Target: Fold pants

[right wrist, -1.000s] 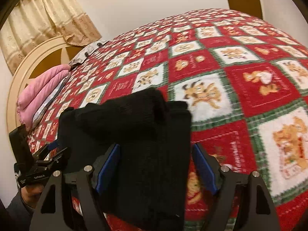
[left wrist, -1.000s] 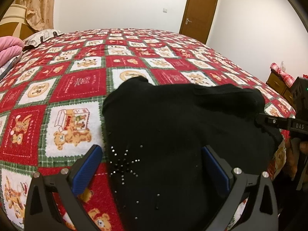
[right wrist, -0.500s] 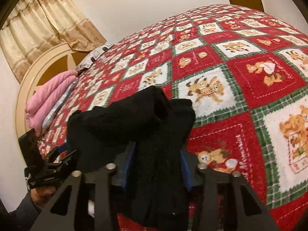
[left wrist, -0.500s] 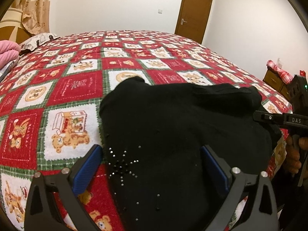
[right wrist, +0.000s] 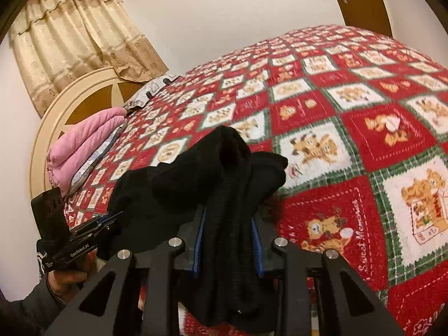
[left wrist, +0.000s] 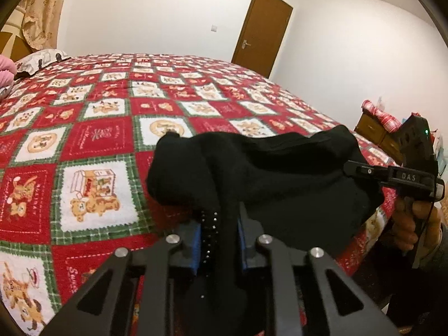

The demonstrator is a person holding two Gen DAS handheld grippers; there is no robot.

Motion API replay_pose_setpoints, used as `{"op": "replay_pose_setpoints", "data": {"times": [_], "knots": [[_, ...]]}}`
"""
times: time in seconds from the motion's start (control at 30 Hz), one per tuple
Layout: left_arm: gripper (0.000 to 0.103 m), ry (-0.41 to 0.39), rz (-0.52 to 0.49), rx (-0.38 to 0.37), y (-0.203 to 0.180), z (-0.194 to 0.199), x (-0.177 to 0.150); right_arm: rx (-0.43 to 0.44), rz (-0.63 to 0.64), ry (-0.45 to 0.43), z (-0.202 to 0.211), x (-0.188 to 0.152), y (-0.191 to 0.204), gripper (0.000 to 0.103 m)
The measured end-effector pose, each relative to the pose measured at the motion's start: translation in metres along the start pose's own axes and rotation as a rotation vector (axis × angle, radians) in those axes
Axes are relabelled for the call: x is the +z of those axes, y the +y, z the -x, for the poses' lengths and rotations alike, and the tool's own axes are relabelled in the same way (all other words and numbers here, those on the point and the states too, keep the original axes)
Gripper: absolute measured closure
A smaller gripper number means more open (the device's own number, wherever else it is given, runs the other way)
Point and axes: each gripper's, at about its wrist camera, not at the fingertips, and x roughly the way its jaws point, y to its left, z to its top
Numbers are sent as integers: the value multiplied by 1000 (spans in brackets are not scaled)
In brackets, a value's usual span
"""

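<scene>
My left tongs (left wrist: 218, 247) and right tongs (right wrist: 228, 247) are closing on bunched edges of the black pants (left wrist: 280, 173), soft, floppy knit best gripped through thick edge folds.

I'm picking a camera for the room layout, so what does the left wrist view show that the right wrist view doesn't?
Only the left wrist view shows the whole door, the wooden drawers past the bed's far side, and the right tool from outside.

Only the right wrist view shows the curtain, the round headboard, the whole pink bedding stack, and the left tool from outside.

Both show the black pants on the red patchwork blanket, bunched between the closing jaws of each tool.
</scene>
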Motion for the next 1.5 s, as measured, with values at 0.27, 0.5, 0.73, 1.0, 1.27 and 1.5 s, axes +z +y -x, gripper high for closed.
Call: {"op": "replay_pose_setpoints", "data": {"times": [0.27, 0.5, 0.73, 1.0, 1.27, 1.5], "knots": [[83, -72, 33, 19, 20, 31, 16, 53, 99, 0, -13, 41, 45, 75], [83, -143, 63, 159, 76, 67, 37, 176, 199, 60, -96, 93, 122, 75], [83, -182, 105, 331, 152, 90, 52, 257, 289, 127, -191, 123, 203, 75], [79, -125, 213, 426, 227, 78, 30, 262, 284, 253, -292, 119, 232, 75], [6, -86, 289, 481, 245, 73, 15, 201, 193, 305, -322, 116, 196, 53], [6, -38, 283, 508, 241, 69, 12, 150, 160, 225, -289, 116, 179, 36]]}}
